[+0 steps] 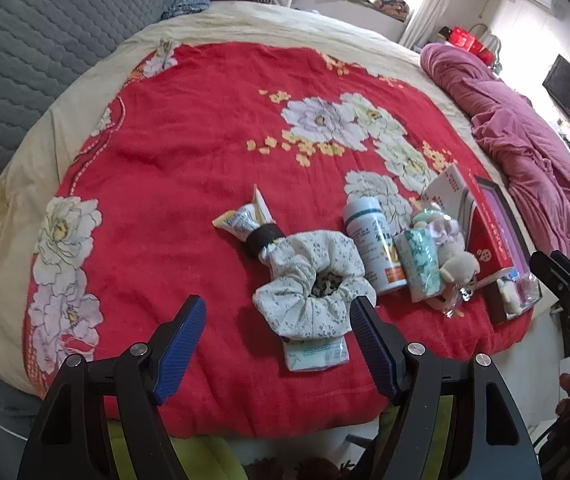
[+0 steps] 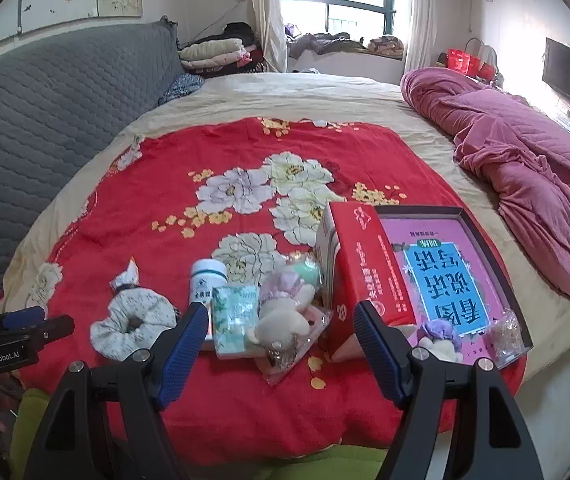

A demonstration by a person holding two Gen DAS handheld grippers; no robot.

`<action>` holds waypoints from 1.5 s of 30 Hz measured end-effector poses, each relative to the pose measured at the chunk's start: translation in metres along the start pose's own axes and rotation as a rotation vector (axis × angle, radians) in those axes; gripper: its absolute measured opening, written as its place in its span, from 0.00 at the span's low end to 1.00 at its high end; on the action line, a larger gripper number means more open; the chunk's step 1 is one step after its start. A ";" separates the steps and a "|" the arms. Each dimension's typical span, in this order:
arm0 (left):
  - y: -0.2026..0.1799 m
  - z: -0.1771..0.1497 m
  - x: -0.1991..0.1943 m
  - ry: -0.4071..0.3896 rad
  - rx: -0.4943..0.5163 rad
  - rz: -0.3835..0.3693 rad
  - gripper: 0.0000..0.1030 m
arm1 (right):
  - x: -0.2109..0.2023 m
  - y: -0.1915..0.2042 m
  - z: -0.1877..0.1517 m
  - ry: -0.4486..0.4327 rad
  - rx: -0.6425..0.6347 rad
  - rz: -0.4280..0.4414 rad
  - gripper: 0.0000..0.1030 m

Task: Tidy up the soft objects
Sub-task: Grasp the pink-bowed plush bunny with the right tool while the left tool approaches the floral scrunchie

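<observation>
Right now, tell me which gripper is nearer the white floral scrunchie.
Left. The left gripper hangs open just before the scrunchie; the right gripper is off to its right, facing the plush toy.

Red floral blanket (image 1: 189, 168), white speckled scrunchie (image 1: 313, 284)

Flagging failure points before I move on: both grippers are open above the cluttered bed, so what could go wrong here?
1. The white floral fabric scrunchie lies over a tissue pack and a squeezed tube; the left gripper may pinch those too.
2. The cream plush toy crowds the white plastic bottle and red carton; the right gripper could knock them.
</observation>
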State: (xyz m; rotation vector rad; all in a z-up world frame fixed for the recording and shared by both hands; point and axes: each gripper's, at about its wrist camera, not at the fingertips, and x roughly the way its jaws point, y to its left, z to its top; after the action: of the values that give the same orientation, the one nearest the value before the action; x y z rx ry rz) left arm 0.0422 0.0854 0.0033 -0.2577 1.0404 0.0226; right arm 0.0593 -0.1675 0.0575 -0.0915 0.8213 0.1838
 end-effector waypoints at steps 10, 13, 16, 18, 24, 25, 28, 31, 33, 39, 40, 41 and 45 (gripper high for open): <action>0.000 -0.005 0.028 0.042 0.008 0.014 0.73 | 0.030 -0.005 -0.016 0.059 0.003 -0.020 0.72; 0.000 -0.005 0.037 0.053 0.005 0.021 0.73 | 0.042 -0.006 -0.021 0.079 0.002 -0.024 0.72; 0.001 -0.004 0.044 0.061 0.005 0.026 0.73 | 0.054 -0.004 -0.024 0.094 -0.008 -0.030 0.72; 0.001 -0.003 0.048 0.063 0.008 0.026 0.73 | 0.064 -0.002 -0.024 0.100 -0.019 -0.035 0.72; 0.001 -0.001 0.056 0.067 0.009 0.019 0.73 | 0.089 -0.001 -0.026 0.133 -0.036 -0.044 0.72; 0.001 0.000 0.057 0.068 0.010 0.018 0.73 | 0.092 0.000 -0.026 0.138 -0.039 -0.046 0.72; 0.000 0.002 0.063 0.074 0.014 0.018 0.73 | 0.101 0.000 -0.027 0.144 -0.042 -0.056 0.72; 0.002 0.003 0.069 0.083 0.008 0.021 0.73 | 0.108 -0.002 -0.025 0.146 -0.032 -0.053 0.72; 0.004 0.003 0.073 0.090 0.004 0.031 0.73 | 0.112 0.000 -0.024 0.143 -0.049 -0.065 0.72; 0.008 0.009 0.083 0.103 0.000 0.053 0.73 | 0.121 0.002 -0.025 0.135 -0.060 -0.060 0.59; 0.008 0.010 0.083 0.103 0.002 0.058 0.73 | 0.123 0.001 -0.025 0.136 -0.059 -0.059 0.55; 0.006 0.011 0.084 0.102 0.007 0.064 0.73 | 0.124 0.000 -0.026 0.137 -0.058 -0.054 0.53; -0.002 0.015 0.085 0.097 0.029 0.070 0.73 | 0.126 -0.003 -0.027 0.132 -0.050 -0.030 0.44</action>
State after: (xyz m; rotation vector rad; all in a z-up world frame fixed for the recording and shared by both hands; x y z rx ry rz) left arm 0.0985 0.0782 -0.0614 -0.1978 1.1452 0.0587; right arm 0.1237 -0.1582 -0.0534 -0.1638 0.9462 0.1709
